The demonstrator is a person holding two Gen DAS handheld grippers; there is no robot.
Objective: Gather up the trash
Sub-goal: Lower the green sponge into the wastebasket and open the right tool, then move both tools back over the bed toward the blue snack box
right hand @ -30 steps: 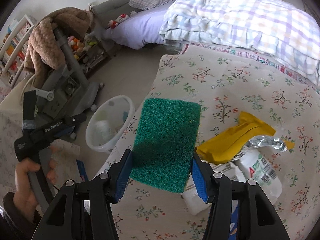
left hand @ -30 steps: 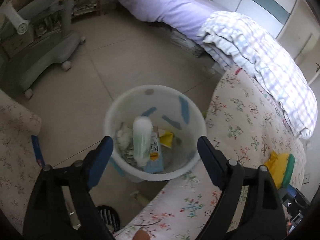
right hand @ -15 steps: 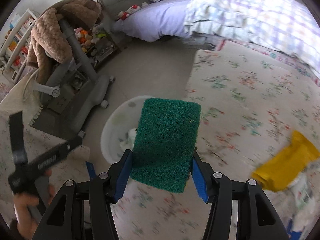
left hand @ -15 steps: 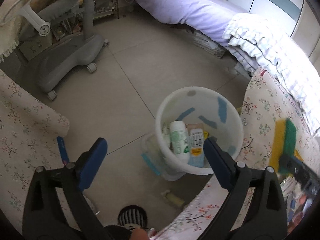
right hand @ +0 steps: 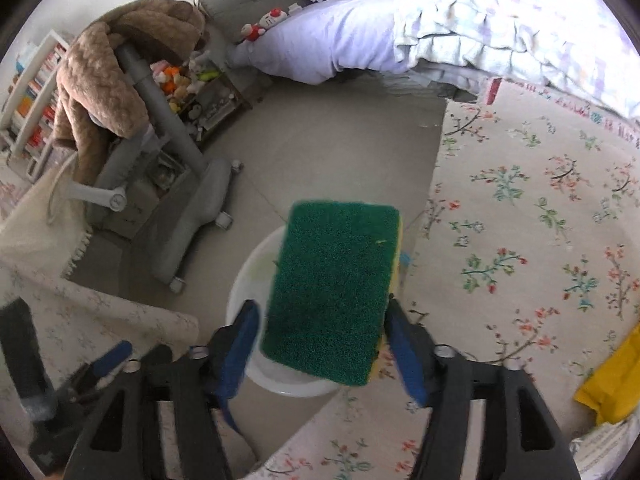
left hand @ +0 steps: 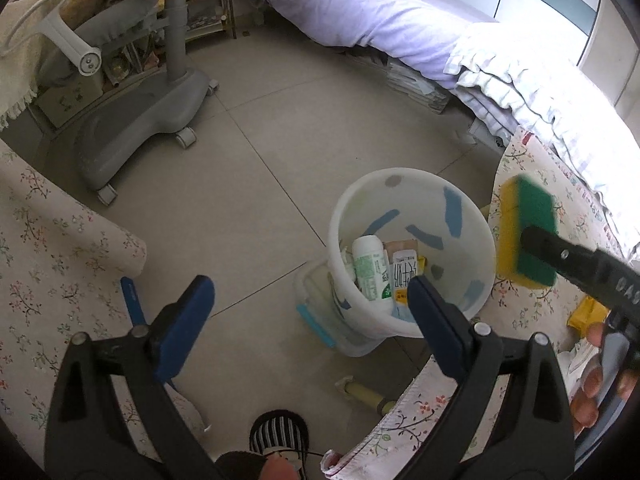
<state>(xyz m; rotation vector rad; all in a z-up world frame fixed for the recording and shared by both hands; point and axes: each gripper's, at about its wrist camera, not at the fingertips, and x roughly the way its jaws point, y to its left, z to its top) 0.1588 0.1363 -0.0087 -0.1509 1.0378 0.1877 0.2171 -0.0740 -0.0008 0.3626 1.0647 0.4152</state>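
The left gripper (left hand: 308, 304) is hanging wide open and empty while the right gripper (right hand: 324, 344) is gripping one green-and-yellow sponge (right hand: 332, 296) just above the white bin (left hand: 412, 248). If it lets go off-centre, the sponge could clip the rim and land on the floor. Inside I'm counting one bottle (left hand: 370, 272) and perhaps two cartons, though they're blurry.

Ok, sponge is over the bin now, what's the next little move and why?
Probably open the right gripper and let go: the sponge it clamps hangs above the bin, which already holds trash, while the left gripper is open and empty.
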